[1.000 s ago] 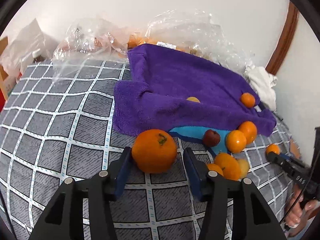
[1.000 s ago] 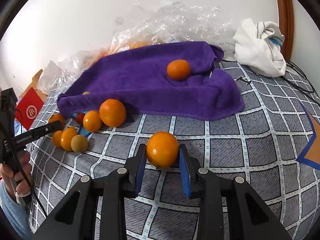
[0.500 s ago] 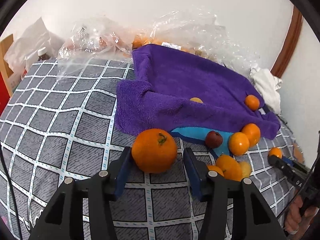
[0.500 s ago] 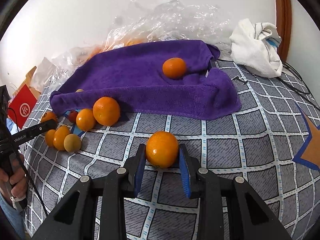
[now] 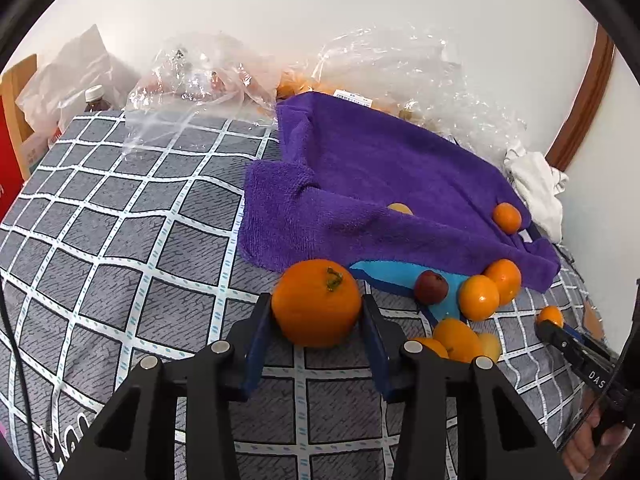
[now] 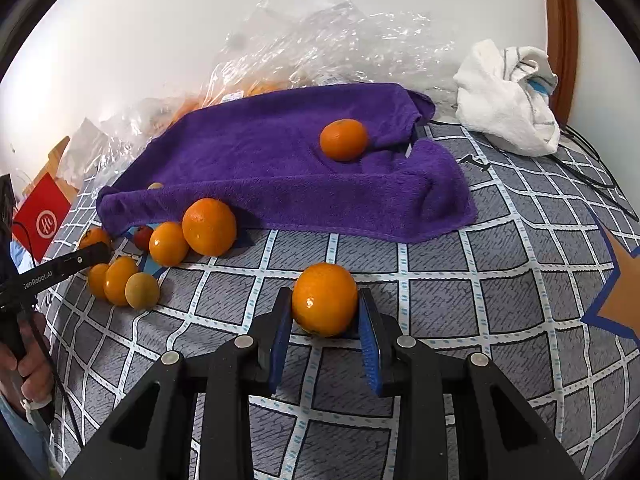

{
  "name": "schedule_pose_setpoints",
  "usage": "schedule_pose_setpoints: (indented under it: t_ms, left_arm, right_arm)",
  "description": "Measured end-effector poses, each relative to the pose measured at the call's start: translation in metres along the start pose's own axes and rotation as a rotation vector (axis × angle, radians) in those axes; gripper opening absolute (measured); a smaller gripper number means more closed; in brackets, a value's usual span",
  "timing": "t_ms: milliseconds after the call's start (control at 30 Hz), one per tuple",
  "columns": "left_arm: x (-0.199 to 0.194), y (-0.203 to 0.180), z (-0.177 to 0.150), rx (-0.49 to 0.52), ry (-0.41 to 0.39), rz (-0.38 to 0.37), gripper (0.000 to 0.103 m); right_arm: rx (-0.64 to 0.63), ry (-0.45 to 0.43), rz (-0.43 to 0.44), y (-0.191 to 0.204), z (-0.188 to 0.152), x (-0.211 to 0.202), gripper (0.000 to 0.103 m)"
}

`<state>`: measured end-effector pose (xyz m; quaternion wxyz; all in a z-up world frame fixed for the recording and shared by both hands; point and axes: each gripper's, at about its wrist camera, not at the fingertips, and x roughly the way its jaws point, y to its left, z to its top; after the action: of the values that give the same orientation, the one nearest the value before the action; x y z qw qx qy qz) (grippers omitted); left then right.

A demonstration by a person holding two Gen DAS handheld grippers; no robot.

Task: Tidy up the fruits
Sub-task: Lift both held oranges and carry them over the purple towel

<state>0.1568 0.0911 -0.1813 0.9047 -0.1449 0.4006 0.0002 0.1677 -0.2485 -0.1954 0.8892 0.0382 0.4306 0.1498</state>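
So the whole setup sits on a grey bedspread (image 5: 120, 240) with a white grid pattern, plus an orange star with a blue outline (image 6: 624, 292) printed on it near the right edge in the right wrist view. A big purple towel (image 5: 380, 184) lies rumpled across the middle, its near edge folded up into a ridge. Some bright blue fabric (image 5: 384, 274) pokes out from under it. Behind that, crinkly clear plastic bags (image 6: 340, 40) are piled against the white wall. A balled-up white cloth (image 6: 508, 96) sits by the brown wooden trim (image 6: 560, 28), with black cables (image 6: 592, 168) trailing just beside it. Far left there's a red box (image 6: 44, 216) and a capped bottle (image 5: 94, 98).
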Motion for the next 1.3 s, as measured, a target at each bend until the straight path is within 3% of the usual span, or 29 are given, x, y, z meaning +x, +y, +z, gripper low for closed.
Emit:
schedule_pose_setpoints:
  t_ms: [367, 733, 900, 1100, 1300]
  left_arm:
    - [-0.007, 0.017, 0.003, -0.103, -0.065, -0.081, 0.040]
    - [-0.017, 0.021, 0.006, -0.128, -0.146, -0.136, 0.040]
    - [-0.018, 0.019, 0.007, -0.116, -0.134, -0.129, 0.040]
    - [-0.046, 0.013, 0.017, -0.076, -0.154, -0.108, 0.040]
    - [-0.074, -0.003, 0.057, -0.003, -0.192, -0.099, 0.040]
  right_arm:
    - [-0.002, -0.033, 0.030, 0.000, 0.000, -0.007, 0.032]
    - [0.065, -0.083, 0.065, -0.012, -0.001, -0.017, 0.032]
    - [0.028, -0.048, 0.011, -0.004, 0.001, -0.012, 0.032]
    - [0.024, -0.065, 0.064, -0.002, 0.004, -0.038, 0.032]
    - [-0.045, -0.154, 0.061, 0.011, 0.053, -0.076, 0.032]
